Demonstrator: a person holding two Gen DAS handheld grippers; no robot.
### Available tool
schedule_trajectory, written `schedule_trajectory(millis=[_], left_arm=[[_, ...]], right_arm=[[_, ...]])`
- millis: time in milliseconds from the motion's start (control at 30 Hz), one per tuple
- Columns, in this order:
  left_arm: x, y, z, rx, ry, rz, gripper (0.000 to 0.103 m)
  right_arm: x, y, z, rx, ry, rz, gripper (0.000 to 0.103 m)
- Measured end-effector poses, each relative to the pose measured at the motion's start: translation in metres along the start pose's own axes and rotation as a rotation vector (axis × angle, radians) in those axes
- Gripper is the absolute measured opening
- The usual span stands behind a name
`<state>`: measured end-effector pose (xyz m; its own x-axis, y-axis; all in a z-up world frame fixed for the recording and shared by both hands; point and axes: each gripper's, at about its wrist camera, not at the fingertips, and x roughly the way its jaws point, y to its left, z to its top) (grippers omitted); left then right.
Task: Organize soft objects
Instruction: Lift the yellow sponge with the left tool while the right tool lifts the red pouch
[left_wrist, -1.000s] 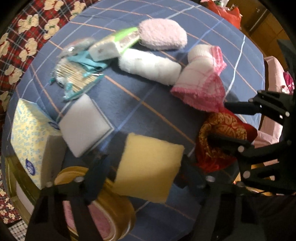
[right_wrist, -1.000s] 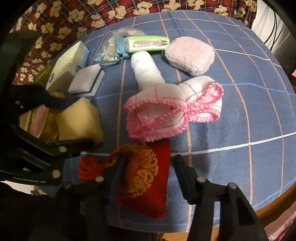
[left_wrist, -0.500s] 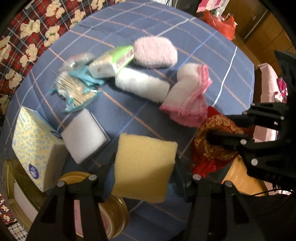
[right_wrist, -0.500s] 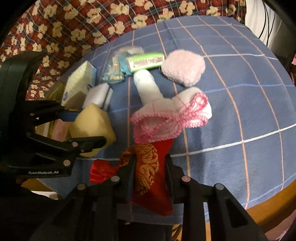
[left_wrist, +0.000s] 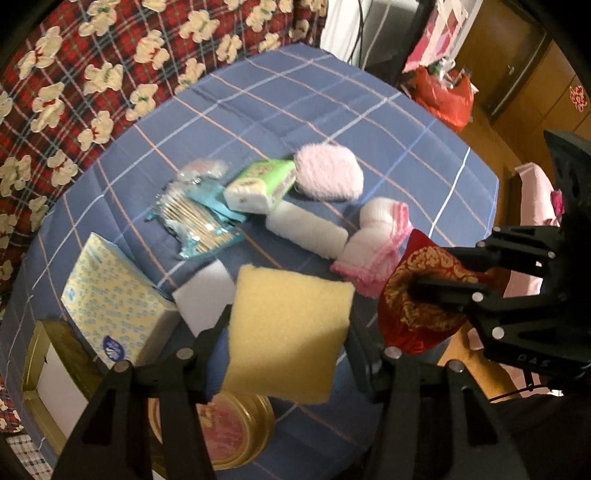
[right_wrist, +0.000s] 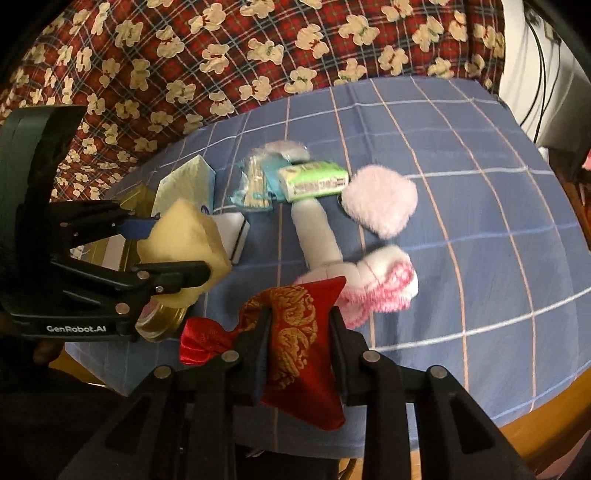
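My left gripper (left_wrist: 286, 334) is shut on a yellow sponge (left_wrist: 288, 332) and holds it above the table's near edge; the sponge also shows in the right wrist view (right_wrist: 184, 243). My right gripper (right_wrist: 299, 332) is shut on a red and gold brocade pouch (right_wrist: 299, 339), lifted off the table; it also shows in the left wrist view (left_wrist: 417, 295). On the blue checked tablecloth (right_wrist: 480, 221) lie a pink-edged white cloth (right_wrist: 373, 284), a white roll (right_wrist: 314, 232), a fluffy pink pad (right_wrist: 380, 210) and a white sponge block (left_wrist: 203, 295).
A yellow tissue box (left_wrist: 110, 306) stands at the left. A round gold tin (left_wrist: 229, 428) sits below the sponge. A green packet (left_wrist: 262, 184) and a bag of cotton swabs (left_wrist: 192, 221) lie behind. A red bear-print fabric (right_wrist: 221, 55) backs the table.
Both grippers have risen and pulled back from the table, the left carrying the yellow sponge, the right the red pouch. The right jaws closed on the pouch.
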<state>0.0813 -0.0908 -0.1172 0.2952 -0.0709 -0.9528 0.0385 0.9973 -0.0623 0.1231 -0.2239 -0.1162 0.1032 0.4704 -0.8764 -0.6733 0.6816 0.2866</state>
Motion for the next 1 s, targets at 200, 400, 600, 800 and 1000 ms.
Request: schedule_trajectory(millis=[200,400,600,800,1000], left_arm=[[-0.008,0.011,0.002,-0.025,-0.029,-0.002,0.055],[-0.015,0.016,0.002,-0.034,-0.053,0.003,0.055],[-0.020,0.023,-0.001,-0.057,-0.067,0.010,0.055],[-0.024,0.028,-0.003,-0.067,-0.078,0.015,0.055],[-0.030,0.032,-0.004,-0.075,-0.095,0.021,0.055]], right_arm=[[-0.001,0.006,0.012,-0.033,-0.005,-0.029,0.031],[-0.003,0.012,0.021,-0.059,-0.017,-0.035,0.031],[0.000,0.021,0.027,-0.084,-0.021,-0.033,0.031],[0.000,0.026,0.031,-0.098,-0.028,-0.036,0.031],[-0.002,0.032,0.035,-0.111,-0.040,-0.047,0.031]])
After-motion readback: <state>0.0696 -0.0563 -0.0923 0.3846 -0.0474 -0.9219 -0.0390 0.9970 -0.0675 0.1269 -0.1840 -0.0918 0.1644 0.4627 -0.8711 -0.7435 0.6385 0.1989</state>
